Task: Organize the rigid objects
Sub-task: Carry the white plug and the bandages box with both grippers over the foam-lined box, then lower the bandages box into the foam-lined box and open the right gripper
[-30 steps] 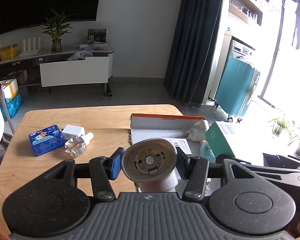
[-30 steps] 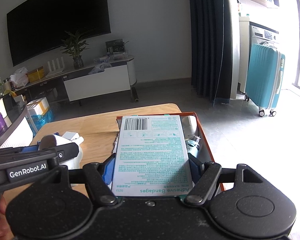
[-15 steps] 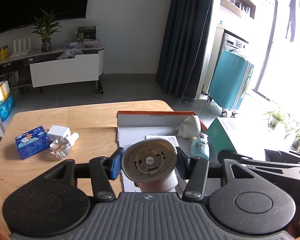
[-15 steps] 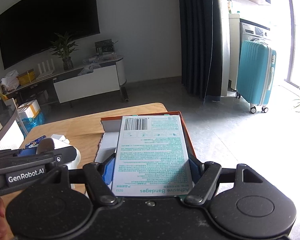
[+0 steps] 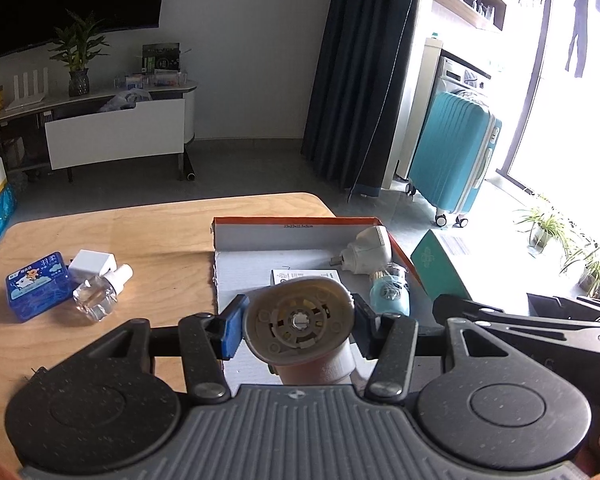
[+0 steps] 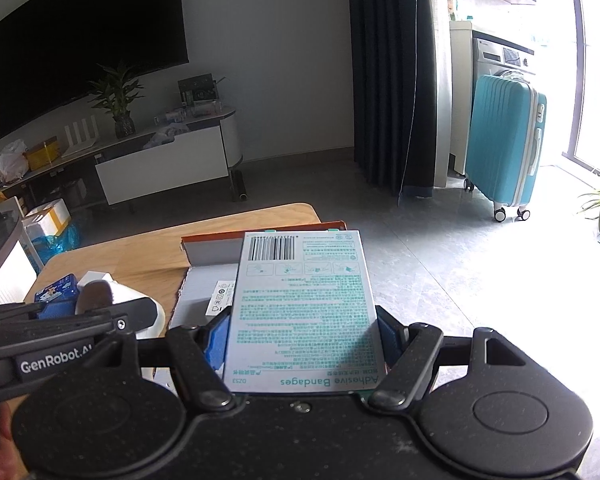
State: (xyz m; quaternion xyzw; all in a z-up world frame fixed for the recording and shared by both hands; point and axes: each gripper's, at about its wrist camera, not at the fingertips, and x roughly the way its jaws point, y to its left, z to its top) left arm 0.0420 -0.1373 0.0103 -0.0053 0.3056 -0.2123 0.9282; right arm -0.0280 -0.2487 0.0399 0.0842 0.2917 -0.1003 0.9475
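Two grippers are up over the wooden counter (image 5: 148,240), each with something clenched between its jaws. The left gripper (image 5: 298,326) grasps a beige plug-in device (image 5: 298,320) by its sides, its round underside turned toward the camera, held above the near part of the open box (image 5: 300,226). The right gripper (image 6: 302,338) grasps a flat carton of adhesive bandages (image 6: 302,300), barcode end pointing away, held above the right side of that same box (image 6: 220,248).

That box is shallow, white inside with an orange rim, and sits at the right end of the counter. Inside it, toward the far right corner, lies a second beige plug-in device (image 5: 370,250); just near of it lies a small teal bottle (image 5: 390,296), and a white label card (image 5: 300,276) lies flat on the box floor to the left of the bottle.

On the left part of the counter, well apart from the box, a blue tin (image 5: 38,286), a white cube charger (image 5: 92,266) and a clear refill bottle (image 5: 98,294) lie close together, the bottle touching the charger.
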